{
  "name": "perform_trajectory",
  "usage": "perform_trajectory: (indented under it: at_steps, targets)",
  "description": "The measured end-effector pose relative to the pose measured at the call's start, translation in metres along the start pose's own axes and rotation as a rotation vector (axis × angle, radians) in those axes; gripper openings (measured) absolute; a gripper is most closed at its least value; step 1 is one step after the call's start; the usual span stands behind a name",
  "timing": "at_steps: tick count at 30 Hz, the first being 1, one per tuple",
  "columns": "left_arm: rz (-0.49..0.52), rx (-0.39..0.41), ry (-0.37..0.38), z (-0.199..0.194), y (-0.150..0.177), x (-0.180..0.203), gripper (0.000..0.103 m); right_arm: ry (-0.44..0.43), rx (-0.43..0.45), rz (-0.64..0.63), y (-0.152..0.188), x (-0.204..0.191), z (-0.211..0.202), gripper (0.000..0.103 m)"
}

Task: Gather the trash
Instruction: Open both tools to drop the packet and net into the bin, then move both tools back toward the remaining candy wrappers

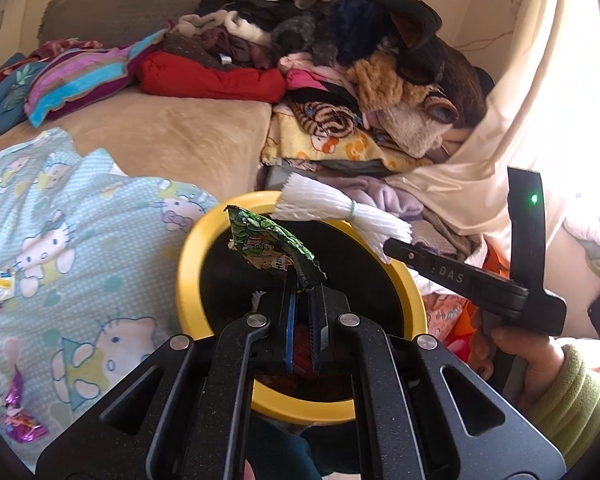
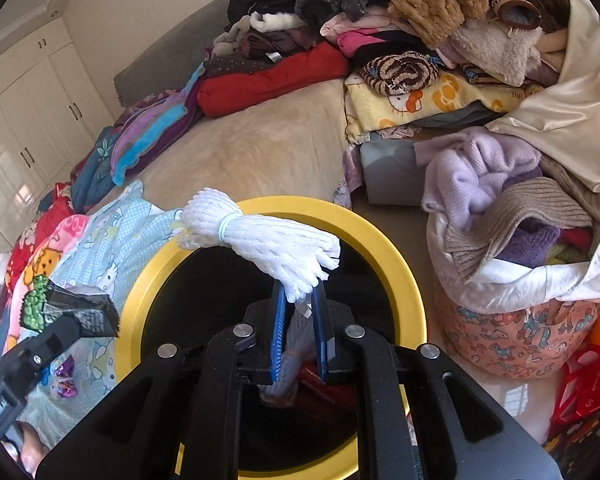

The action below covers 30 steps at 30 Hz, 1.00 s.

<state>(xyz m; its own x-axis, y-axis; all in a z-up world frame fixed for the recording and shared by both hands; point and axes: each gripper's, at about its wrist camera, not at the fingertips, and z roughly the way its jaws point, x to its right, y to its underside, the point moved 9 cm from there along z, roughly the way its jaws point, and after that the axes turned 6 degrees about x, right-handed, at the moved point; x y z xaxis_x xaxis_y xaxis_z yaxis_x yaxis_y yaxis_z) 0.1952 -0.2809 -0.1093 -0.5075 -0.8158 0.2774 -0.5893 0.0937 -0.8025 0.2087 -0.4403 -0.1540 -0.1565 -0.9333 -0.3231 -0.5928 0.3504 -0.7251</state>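
Observation:
My left gripper (image 1: pixel 305 289) is shut on a green snack wrapper (image 1: pixel 269 243) and holds it over the yellow-rimmed trash bin (image 1: pixel 188 264). My right gripper (image 2: pixel 299 294) is shut on a white foam net sleeve (image 2: pixel 260 236) tied with a band, held over the same bin's yellow rim (image 2: pixel 400 276). The right gripper also shows in the left wrist view (image 1: pixel 392 246) with the white foam net sleeve (image 1: pixel 332 210). The left gripper shows in the right wrist view (image 2: pixel 66 326) with the wrapper (image 2: pixel 56 308). Some trash lies inside the bin.
A Hello Kitty blanket (image 1: pixel 72 248) lies left of the bin with candy wrappers on it (image 1: pixel 18 420), (image 2: pixel 66 380). A pile of clothes (image 1: pixel 340 60) fills the bed's far side. A fabric basket of knitwear (image 2: pixel 520 264) stands right of the bin.

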Motion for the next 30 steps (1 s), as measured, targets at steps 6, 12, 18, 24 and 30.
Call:
perform_trajectory:
  at_steps: [6, 12, 18, 24, 30]
  targets:
    - [-0.018, -0.05, 0.016, 0.02, 0.011, 0.002, 0.015, -0.011, -0.007, 0.041, -0.003, 0.005, -0.001, 0.03]
    - [-0.055, -0.026, -0.007, 0.013, 0.015, -0.011, 0.075, -0.004, 0.027, 0.097, -0.011, 0.015, -0.004, 0.049]
    - [-0.078, 0.015, -0.05, -0.008, 0.015, -0.025, 0.092, 0.017, 0.087, 0.092, -0.02, 0.011, -0.01, 0.066]
    - [-0.094, 0.074, -0.096, -0.029, 0.004, -0.04, 0.092, 0.025, 0.128, 0.064, -0.027, 0.002, -0.017, 0.077]
    - [-0.091, 0.114, -0.145, -0.049, -0.003, -0.053, 0.092, 0.019, 0.142, 0.051, -0.029, -0.009, -0.019, 0.08]
